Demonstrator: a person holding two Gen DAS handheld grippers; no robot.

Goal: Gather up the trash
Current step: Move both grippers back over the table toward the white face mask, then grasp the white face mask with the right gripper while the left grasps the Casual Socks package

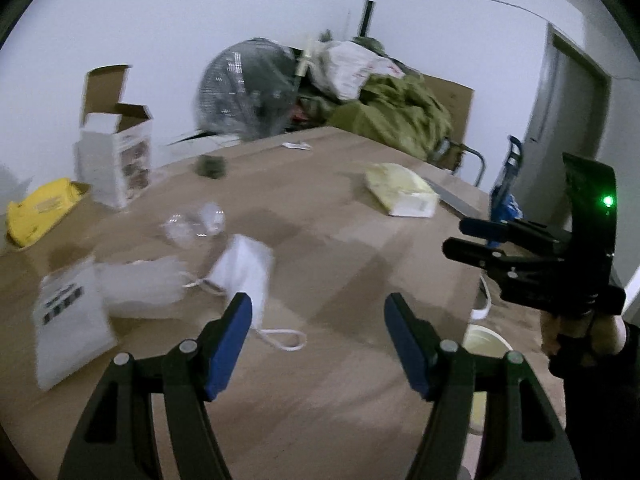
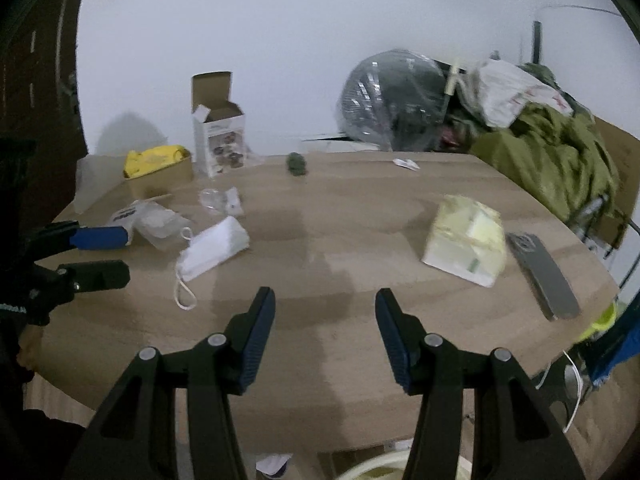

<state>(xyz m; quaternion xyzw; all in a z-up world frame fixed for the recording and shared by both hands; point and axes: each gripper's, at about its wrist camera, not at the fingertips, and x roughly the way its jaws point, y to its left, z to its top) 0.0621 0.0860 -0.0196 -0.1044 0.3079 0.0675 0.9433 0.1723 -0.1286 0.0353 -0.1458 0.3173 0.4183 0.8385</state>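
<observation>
Both grippers hang above the near edge of a wooden tabletop (image 2: 340, 232) with nothing between their fingers. The left gripper (image 1: 318, 344) has its blue-padded jaws spread wide and empty, and the right gripper (image 2: 325, 340) likewise stands wide open over bare wood. Each shows in the other's view: the left one at the left border of the right wrist view, the right one at the right border of the left wrist view. The trash lies mostly toward the left side of the tabletop. A white face mask (image 2: 214, 249) with a looped cord rests nearest the left gripper; in the left wrist view its edge sits just beyond the left finger. Beside it, further left, lie a clear plastic packet (image 2: 160, 222) and a white printed sheet (image 1: 70, 320), with a crumpled clear wrapper (image 2: 214, 200) behind them. An opened white carton (image 2: 220, 140) stands upright near the far left corner, next to a yellow bag (image 2: 154, 160) lying in a shallow cardboard box. A small dark green object (image 2: 297, 165) and a white scrap (image 2: 406, 164) sit along the far edge. On the right side a pale yellow tissue pack (image 2: 466, 240) lies beside a grey phone (image 2: 544, 276), close to the right edge. A cream bin (image 1: 486, 344) shows below the tabletop's near edge.
</observation>
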